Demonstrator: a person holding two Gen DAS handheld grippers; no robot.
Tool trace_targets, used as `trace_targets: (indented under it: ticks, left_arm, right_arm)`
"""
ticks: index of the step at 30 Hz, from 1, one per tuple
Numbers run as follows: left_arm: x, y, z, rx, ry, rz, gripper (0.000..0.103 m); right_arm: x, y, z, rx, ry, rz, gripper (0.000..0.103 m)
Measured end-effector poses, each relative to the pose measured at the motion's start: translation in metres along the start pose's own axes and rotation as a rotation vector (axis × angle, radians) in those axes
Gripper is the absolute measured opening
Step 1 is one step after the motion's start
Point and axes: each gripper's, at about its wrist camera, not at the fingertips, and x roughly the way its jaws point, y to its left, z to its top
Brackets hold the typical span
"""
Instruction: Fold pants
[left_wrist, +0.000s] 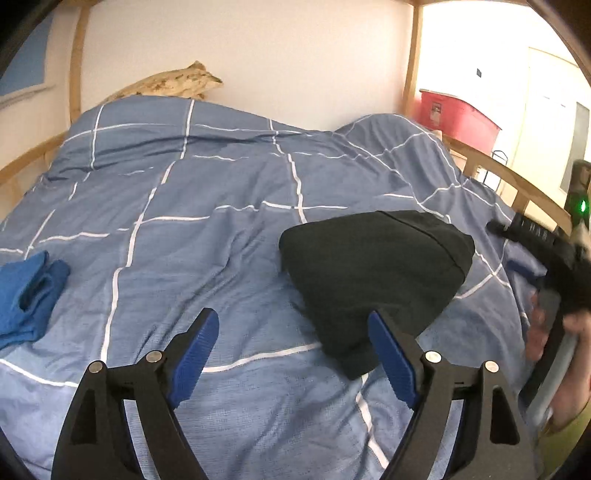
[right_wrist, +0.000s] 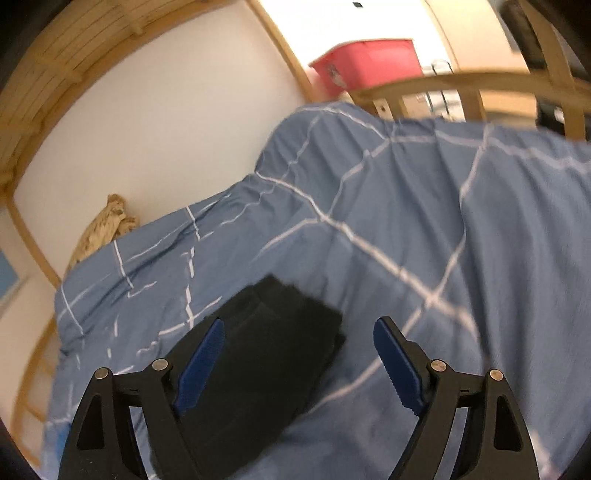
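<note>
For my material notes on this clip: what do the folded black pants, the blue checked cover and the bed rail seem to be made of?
Black pants: soft matte fabric, probably knit or fleece; no sheen, rounded folds.
Blue checked cover: thin woven cloth, likely cotton; visible weave, fine creases.
Bed rail: light wood, smooth, possibly unpainted pine; pale yellow tone.

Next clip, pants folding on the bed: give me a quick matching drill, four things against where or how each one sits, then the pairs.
Things:
1. black pants
2. blue cloth
3. red bin
4. left hand-held gripper

Place or state:
A. crumpled at the left edge of the left wrist view
B. beyond the bed rail, off the bed
C. open, nothing between its pads
D. folded into a compact bundle on the duvet

Pairs: 1-D, 2-A, 3-B, 4-C
</note>
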Motion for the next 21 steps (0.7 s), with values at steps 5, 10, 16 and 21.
trace_targets:
  ticks: [5,10,16,21]
  left_arm:
    - [0.018,0.009,0.011,-0.025,0.020,-0.007,0.085]
    - [0.041,0.019,0.025,0.021,0.042,0.002,0.085]
    - [0.073,0.029,0.035,0.036,0.061,-0.004,0.085]
    - [0.098,0.031,0.033,0.013,0.102,-0.072,0.085]
  right_arm:
    - [0.029,-0.004,-0.019,0.100,0.100,0.078,0.084]
    - [0.041,-0.010,-0.027,0.180,0.076,0.067,0.084]
    - [0.048,-0.005,-0.035,0.153,0.038,0.059,0.084]
    - [0.066,-0.007,-0.041,0.152,0.054,0.077,0.084]
